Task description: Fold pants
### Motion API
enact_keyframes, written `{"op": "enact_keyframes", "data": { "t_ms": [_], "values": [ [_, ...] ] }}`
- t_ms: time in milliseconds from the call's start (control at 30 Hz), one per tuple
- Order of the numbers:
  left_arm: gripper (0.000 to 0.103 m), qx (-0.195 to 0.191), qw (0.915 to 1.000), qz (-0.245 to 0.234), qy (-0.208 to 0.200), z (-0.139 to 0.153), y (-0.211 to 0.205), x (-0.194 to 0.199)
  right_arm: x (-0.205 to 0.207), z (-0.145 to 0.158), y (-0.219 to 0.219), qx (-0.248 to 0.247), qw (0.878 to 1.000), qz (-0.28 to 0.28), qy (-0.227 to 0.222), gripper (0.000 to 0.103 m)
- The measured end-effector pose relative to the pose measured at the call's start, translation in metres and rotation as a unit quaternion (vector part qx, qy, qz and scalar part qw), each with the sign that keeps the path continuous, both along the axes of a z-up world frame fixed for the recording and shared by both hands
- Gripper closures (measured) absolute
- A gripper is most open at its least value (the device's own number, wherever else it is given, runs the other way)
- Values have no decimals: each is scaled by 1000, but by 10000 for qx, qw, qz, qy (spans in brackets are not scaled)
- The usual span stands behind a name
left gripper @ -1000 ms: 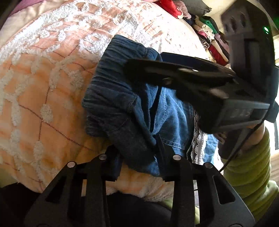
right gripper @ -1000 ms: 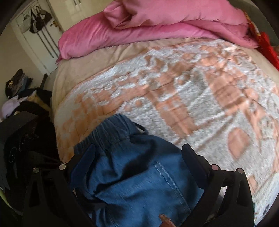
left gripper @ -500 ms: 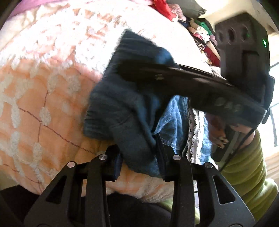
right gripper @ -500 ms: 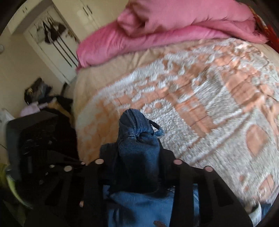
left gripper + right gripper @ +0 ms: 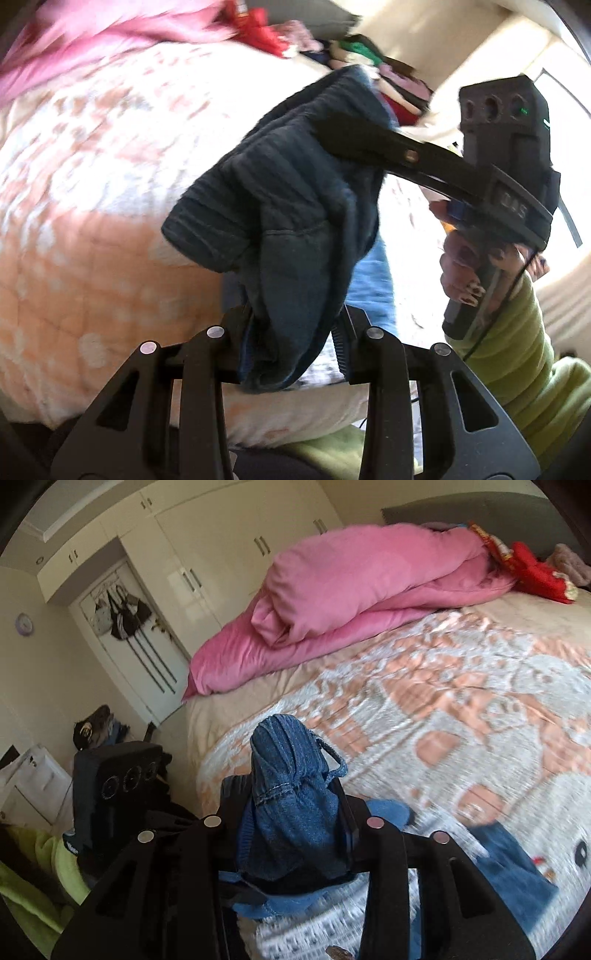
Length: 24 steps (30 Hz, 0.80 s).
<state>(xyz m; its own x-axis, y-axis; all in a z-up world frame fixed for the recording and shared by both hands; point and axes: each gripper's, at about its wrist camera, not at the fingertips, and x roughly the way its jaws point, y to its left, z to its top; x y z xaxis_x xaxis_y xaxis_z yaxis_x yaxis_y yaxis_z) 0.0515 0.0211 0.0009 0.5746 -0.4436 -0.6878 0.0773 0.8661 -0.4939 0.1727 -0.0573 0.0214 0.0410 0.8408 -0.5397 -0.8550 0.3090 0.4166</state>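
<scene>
The blue denim pants [image 5: 295, 221] hang bunched in the air above the bed. My left gripper [image 5: 291, 328] is shut on one part of their elastic waistband. My right gripper [image 5: 291, 812] is shut on another part of the waistband [image 5: 291, 768], and it also shows in the left wrist view [image 5: 351, 129], up and to the right. The rest of the pants [image 5: 513, 871] trails down toward the bed at the lower right.
The bed has a peach and white patterned blanket [image 5: 461, 701]. A pink duvet [image 5: 351, 590] is heaped at its head, with red items [image 5: 535, 568] beside it. Piled clothes [image 5: 388, 81] lie past the bed. White wardrobes [image 5: 207, 554] line the wall.
My right gripper closed on the waistband. Both grippers have lifted the pants up off the blanket.
</scene>
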Motion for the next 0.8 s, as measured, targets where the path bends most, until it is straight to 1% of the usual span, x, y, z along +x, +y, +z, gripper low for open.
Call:
{"op": "enact_keyframes", "data": {
  "t_ms": [33,67,100,133,167,200,267,300,333,400,433,467,500,567,600,633,733,767,800],
  "values": [
    [74,72,9999,-127,-77,2,-11,0,1,0,-9,38,10000,-62,-18,59],
    [67,100,9995,-288,-116,3,-22,1,0,0,-25,99,9997,-217,-54,53],
    [63,124,9990,-405,-112,-1,-31,2,1,-1,-35,119,9993,-341,-51,47],
    [62,145,9983,-552,-98,-4,-38,1,1,-3,-48,127,9988,-472,-19,32],
    [60,150,9970,-754,-95,-5,-48,-1,2,-8,-66,177,9972,-729,39,21],
    [58,148,9959,-885,-88,-7,-55,-3,2,-12,-83,190,9949,-985,95,19],
    [56,231,9940,-1060,-103,-6,-58,-8,1,-25,-112,138,9898,-1391,265,17],
    [56,332,9941,-1013,-186,-2,-56,-11,0,-32,-122,89,9871,-1558,358,16],
    [56,404,9947,-902,-283,3,-50,-14,-3,-43,-137,46,9831,-1754,521,15],
    [56,488,9956,-659,-443,12,-37,-16,-10,-54,-154,-1,9785,-1946,685,14],
    [56,572,9959,-534,-461,15,-30,-15,-14,-61,-161,-44,9759,-2052,744,13],
    [56,714,9959,-388,-397,15,-25,-11,-18,-64,-165,-50,9743,-2112,779,12],
    [58,850,9956,-262,-282,11,-23,-8,-21,-65,-164,-43,9735,-2145,796,12],
    [59,1011,9946,-212,-22,-2,-26,6,-27,-65,-159,-22,9733,-2141,823,9],
    [63,1059,9941,-218,70,-7,-30,12,-29,-65,-154,-28,9741,-2112,809,8],
    [64,1115,9933,-266,170,-13,-33,16,-29,-64,-150,-77,9746,-2097,787,7],
    [65,1482,9872,-418,409,-32,-47,27,-28,-67,-130,-588,9704,-2269,590,7],
    [65,1579,9852,-446,487,-38,-50,29,-26,-72,-123,-773,9688,-2287,556,10],
    [65,1598,9848,-444,512,-41,-48,28,-25,-77,-118,-897,9681,-2274,553,22]
  ]
}}
